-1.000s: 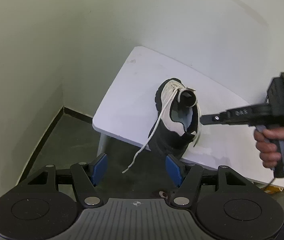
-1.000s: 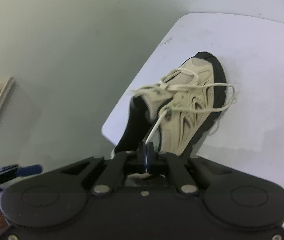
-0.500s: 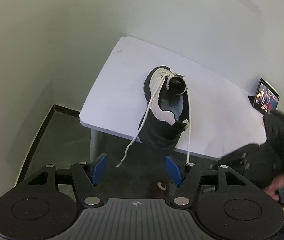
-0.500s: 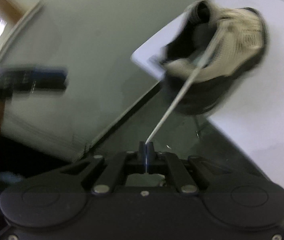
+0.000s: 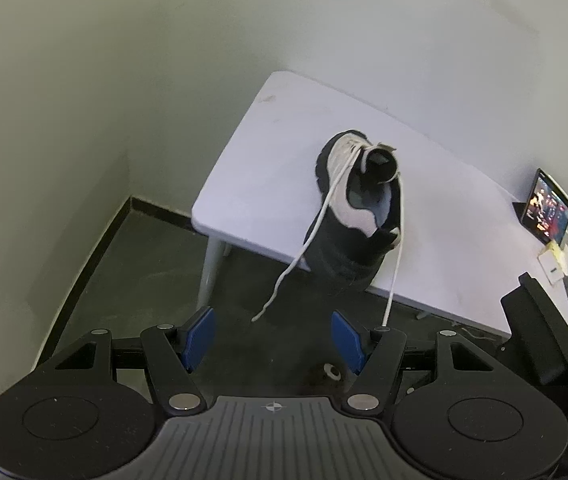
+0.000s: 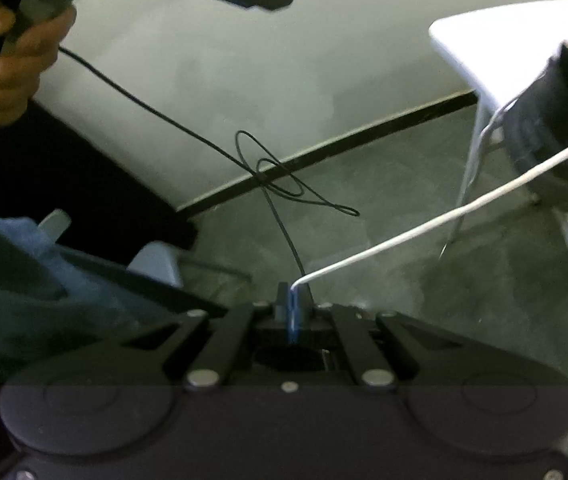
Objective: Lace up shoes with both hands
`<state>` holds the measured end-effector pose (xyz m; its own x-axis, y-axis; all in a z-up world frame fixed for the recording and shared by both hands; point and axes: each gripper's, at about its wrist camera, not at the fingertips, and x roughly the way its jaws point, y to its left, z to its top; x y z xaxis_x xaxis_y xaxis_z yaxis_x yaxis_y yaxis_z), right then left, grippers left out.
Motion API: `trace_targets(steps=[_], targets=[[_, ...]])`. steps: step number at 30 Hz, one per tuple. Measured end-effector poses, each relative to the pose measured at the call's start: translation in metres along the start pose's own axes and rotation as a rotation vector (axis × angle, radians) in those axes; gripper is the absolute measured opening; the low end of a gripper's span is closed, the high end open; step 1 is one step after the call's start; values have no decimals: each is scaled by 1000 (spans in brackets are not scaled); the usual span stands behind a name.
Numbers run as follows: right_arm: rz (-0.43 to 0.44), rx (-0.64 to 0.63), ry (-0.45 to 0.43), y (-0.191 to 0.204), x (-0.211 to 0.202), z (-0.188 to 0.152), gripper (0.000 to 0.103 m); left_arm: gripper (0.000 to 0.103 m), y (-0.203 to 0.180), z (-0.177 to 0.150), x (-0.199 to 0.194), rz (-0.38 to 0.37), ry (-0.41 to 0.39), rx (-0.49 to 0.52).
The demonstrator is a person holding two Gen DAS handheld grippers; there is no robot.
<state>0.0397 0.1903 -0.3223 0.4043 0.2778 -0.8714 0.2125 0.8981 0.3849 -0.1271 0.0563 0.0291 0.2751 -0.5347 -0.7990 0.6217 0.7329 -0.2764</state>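
- Pulling one lace end (image 6: pixel 424 228) away from the shoe (image 5: pixel 358 216) with the right claw (image 6: pixel 294 300), jaws pressed together on the lace tip, strand running taut up to the shoe at the right edge of the right wrist view.
- Best done with steady, gentle tension along the line of the strand, so the lace seats through the eyelets without dragging the shoe off the surface (image 5: pixel 267 160).
- Risky spot, by judgement: heel already hanging over the near edge of the surface, so any hard tug toward the floor likely to tip it.
- Left claw (image 5: pixel 273 340) hovering with blue pads apart, nothing between them, aimed down toward the shoe.
- Other lace end (image 5: pixel 284 276) dangling loose past the surface edge, just above and between the open pads; a sensible next catch for that claw.
- Shoe lying at the near edge of the white surface, long axis running away from the left wrist camera: toe toward the wall, heel toward the claws, tongue standing up.
- Phone (image 5: pixel 548 208) propped well apart, toward the surface's right side; no bearing on the pull.
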Motion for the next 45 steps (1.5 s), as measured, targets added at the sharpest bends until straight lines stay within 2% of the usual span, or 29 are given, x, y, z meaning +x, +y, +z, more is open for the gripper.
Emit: trace_targets(steps=[4,8,11,13,19,23,25,28,30,32,38,45], targets=[[79,-57,39,12,0,0,0,58,1,-4,2,3,6,-6],[137,-115,32,25,-7,2,0,58,3,-2,4,3,3,-30],[160,-101,10,22,-14,6,0,58,1,0,7,-2,8,-24],[133,-75,4,14,-17,4,3,58,1,3,10,-2,11,-18],[-9,27,-90,-15,-47,2,31,58,1,13,22,-11,21,-24],[-138,122,-219,-42,-87,-2,32,61,-7,27,35,-16,25,25],[-176,165,-268,-55,-107,-4,34,62,-12,35,44,-14,26,50],[-238,191,-334,-69,-137,-6,40,62,-16,50,64,-11,43,53],[-269,202,-380,-80,-161,-6,43,62,-14,58,77,-32,50,12],[-277,201,-415,-89,-179,-6,45,62,-12,68,93,-41,44,-36],[-269,139,-448,-120,-205,1,50,62,-16,93,126,5,67,-139],[-193,80,-437,-177,-212,19,51,62,-24,117,135,95,63,-219]])
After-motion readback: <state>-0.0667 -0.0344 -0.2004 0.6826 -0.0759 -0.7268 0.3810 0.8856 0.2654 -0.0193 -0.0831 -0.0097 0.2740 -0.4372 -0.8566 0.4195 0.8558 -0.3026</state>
